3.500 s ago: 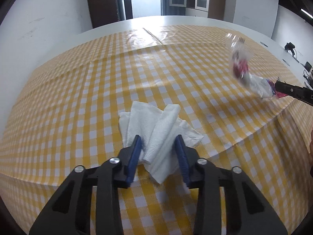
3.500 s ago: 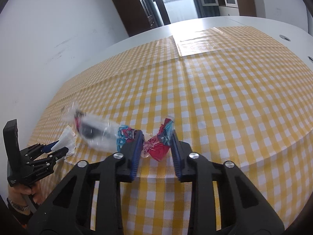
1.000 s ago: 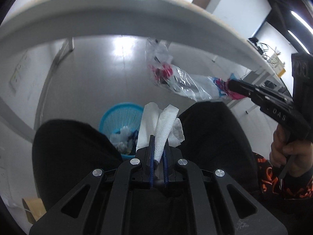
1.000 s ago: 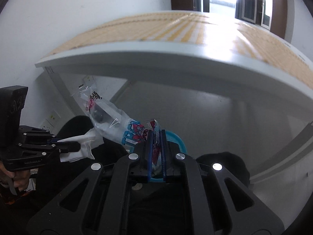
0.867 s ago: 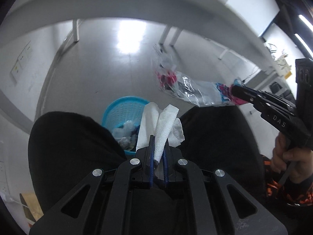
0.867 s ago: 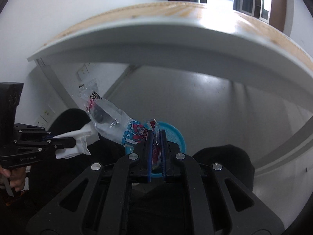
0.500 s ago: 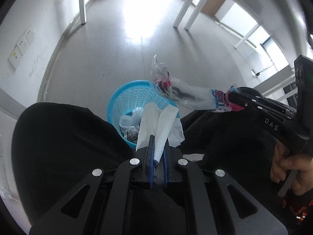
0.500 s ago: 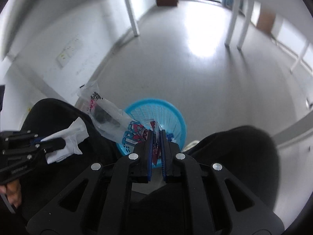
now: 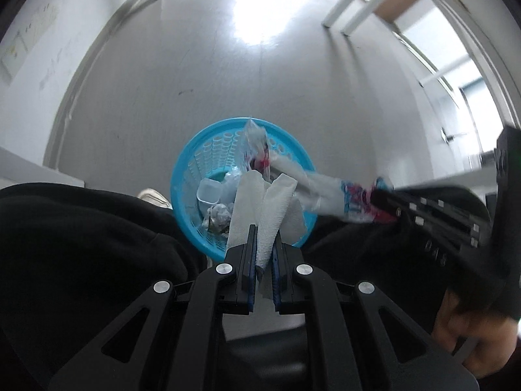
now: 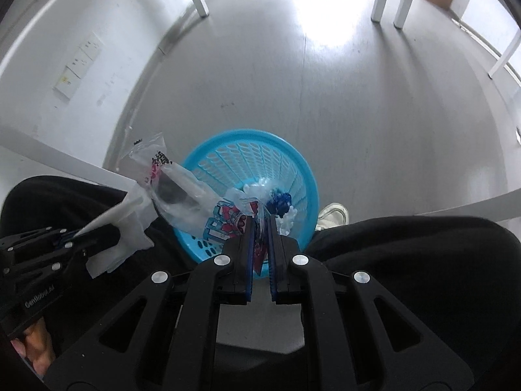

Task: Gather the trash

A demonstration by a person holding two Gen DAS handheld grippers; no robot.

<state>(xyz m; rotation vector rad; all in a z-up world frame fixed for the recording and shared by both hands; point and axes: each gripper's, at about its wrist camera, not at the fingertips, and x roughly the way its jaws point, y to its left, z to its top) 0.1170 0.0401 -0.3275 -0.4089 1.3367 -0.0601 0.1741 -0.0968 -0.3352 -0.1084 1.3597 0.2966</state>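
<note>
From my right wrist camera I look almost straight down at a blue plastic wastebasket [image 10: 249, 163] on the grey floor [image 10: 309, 81]. My right gripper [image 10: 260, 224] is clamped on a clear snack wrapper [image 10: 182, 192] with pink and blue print, which trails toward ten o'clock across the basket's rim. At eight o'clock the left gripper [image 10: 70, 236] pinches a white paper towel [image 10: 125, 228]. Black trouser legs [image 10: 407, 254] flank the basket, and a white shoe [image 10: 332, 215] shows at three o'clock of it.

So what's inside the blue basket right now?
The round blue plastic mesh basket holds a small clear plastic cup, crumpled grey paper and a blue scrap; the held tissue and wrapper hide the rest.
</note>
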